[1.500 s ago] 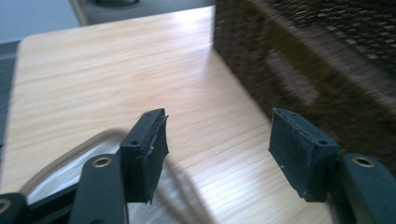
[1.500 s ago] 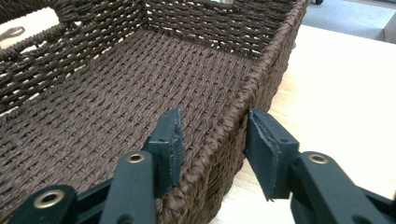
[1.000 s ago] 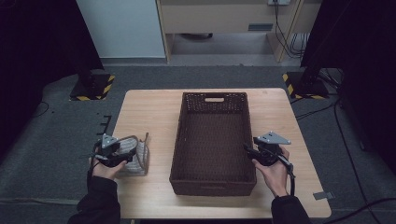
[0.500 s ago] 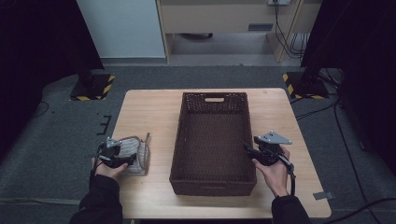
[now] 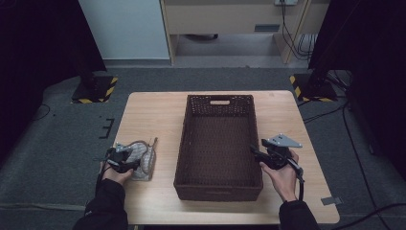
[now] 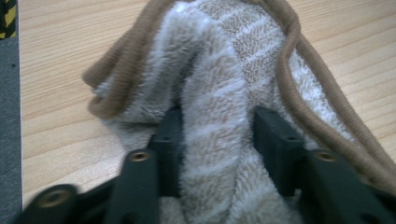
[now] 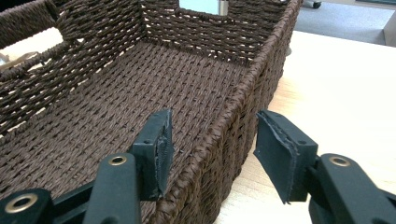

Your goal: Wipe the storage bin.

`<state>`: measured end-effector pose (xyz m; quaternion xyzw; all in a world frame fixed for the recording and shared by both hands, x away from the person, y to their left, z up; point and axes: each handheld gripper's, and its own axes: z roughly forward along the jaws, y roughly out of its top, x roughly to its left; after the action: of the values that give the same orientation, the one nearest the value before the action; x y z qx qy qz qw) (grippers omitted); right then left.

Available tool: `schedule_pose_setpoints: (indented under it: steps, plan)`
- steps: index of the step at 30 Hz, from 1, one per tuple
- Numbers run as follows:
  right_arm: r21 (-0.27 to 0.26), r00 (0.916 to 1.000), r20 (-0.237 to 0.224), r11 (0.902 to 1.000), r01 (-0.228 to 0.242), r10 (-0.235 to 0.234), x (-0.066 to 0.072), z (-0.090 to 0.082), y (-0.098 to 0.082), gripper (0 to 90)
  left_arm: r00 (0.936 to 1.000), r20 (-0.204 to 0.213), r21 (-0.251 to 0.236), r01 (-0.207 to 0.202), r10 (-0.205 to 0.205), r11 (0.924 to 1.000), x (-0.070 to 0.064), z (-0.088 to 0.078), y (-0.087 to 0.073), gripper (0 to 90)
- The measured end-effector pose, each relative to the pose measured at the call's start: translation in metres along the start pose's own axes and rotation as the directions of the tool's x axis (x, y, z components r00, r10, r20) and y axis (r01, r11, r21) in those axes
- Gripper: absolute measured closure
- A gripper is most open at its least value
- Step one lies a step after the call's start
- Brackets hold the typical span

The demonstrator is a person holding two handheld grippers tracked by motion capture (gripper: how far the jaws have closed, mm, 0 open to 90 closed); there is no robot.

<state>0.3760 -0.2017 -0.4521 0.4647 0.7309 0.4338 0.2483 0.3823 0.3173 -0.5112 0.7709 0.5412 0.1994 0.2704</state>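
A fluffy beige-and-white striped cloth [image 5: 142, 154] with brown cord trim lies at the table's left front. My left gripper [image 5: 130, 163] is down on it. In the left gripper view its jaws have just been closing, and the left gripper [image 6: 217, 135] pinches a raised fold of the cloth [image 6: 212, 88]. A dark brown woven basket [image 5: 181, 158] stands in the middle of the table. My right gripper [image 5: 254, 151] straddles the basket's right wall [image 7: 233, 116], one pad inside and one outside. Those jaws [image 7: 212, 140] have just been opening, and a gap is left to the outer pad.
The wooden table [image 5: 148, 110] has bare room behind the cloth and to the right of the basket. Stand bases with yellow-black stripes [image 5: 93, 91] [image 5: 313, 88] sit on the dark floor beyond both far corners. A small tag [image 5: 331, 200] lies near the right front edge.
My left gripper has sunk onto the cloth and its jaws have closed on a fold of it. The right hand has kept its place at the basket wall.
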Motion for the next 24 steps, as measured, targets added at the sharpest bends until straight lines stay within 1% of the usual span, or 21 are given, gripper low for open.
schedule_pose_setpoints:
  steps: [3,5,7,8,10,11,12,14,16,17,18,20,22,24]
  plan:
    - [-0.002,1.0000,-0.003,1.0000,-0.003,0.003,-0.001,-0.001,0.001,46.2,1.0000,0.000,0.000,0.002,-0.002,1.0000,0.000,0.000,0.001,64.7]
    - [-0.007,0.9999,-0.002,0.9999,-0.010,0.010,-0.001,-0.001,0.001,45.8,0.9999,0.004,-0.005,0.015,-0.015,0.9999,0.000,-0.003,0.002,68.0]
    - [-0.008,0.9999,-0.001,0.9999,-0.011,0.011,-0.002,-0.001,0.002,45.6,0.9997,0.011,-0.026,0.023,-0.023,0.9994,0.001,-0.007,0.004,69.2]
    - [-0.008,0.9999,-0.001,0.9999,-0.010,0.010,-0.003,-0.001,0.002,45.6,0.9993,0.015,-0.046,0.035,-0.035,0.9983,0.001,-0.009,0.006,69.4]
    - [-0.001,0.9999,-0.003,0.9999,-0.012,0.012,-0.003,-0.001,0.002,45.4,0.9995,0.012,-0.080,0.030,-0.030,0.9963,0.000,-0.016,0.009,69.6]
    - [-0.001,0.9999,-0.003,0.9999,-0.012,0.012,-0.003,-0.001,0.002,45.4,0.9995,0.012,-0.080,0.030,-0.030,0.9963,0.000,-0.016,0.009,69.6]
    - [0.005,1.0000,0.000,0.9999,-0.009,0.009,-0.003,0.002,0.001,45.3,0.9988,0.021,-0.128,0.047,-0.045,0.9906,-0.001,-0.022,0.013,69.6]
    - [0.017,1.0000,0.004,0.9998,-0.008,0.008,-0.002,0.005,0.000,44.8,0.9988,0.025,-0.162,0.046,-0.042,0.9857,-0.004,-0.027,0.017,69.6]
    - [0.031,1.0000,0.000,0.9995,-0.001,0.001,-0.002,0.009,-0.001,44.5,0.9990,0.031,-0.190,0.038,-0.033,0.9810,-0.009,-0.032,0.021,69.6]
    - [0.041,1.0000,0.002,0.9991,0.002,-0.002,-0.001,0.011,-0.001,44.2,0.9993,0.031,-0.201,0.027,-0.021,0.9792,-0.011,-0.034,0.024,69.6]
    - [0.051,1.0000,0.000,0.9987,0.003,-0.003,-0.001,0.012,-0.002,43.8,0.9990,0.037,-0.219,0.032,-0.024,0.9753,-0.014,-0.035,0.026,69.6]
    - [0.047,1.0000,-0.001,0.9989,-0.009,0.009,-0.002,0.013,-0.002,43.6,0.9989,0.045,-0.239,0.021,-0.011,0.9708,-0.018,-0.039,0.032,69.5]
    - [0.041,0.9997,-0.009,0.9990,-0.021,0.021,-0.003,0.014,-0.003,45.8,0.9987,0.051,-0.259,0.016,-0.003,0.9657,-0.022,-0.042,0.038,69.5]
    - [0.041,0.9992,-0.029,0.9988,-0.027,0.028,-0.003,0.015,-0.003,51.8,0.9984,0.057,-0.277,0.011,0.004,0.9609,-0.025,-0.044,0.043,69.4]
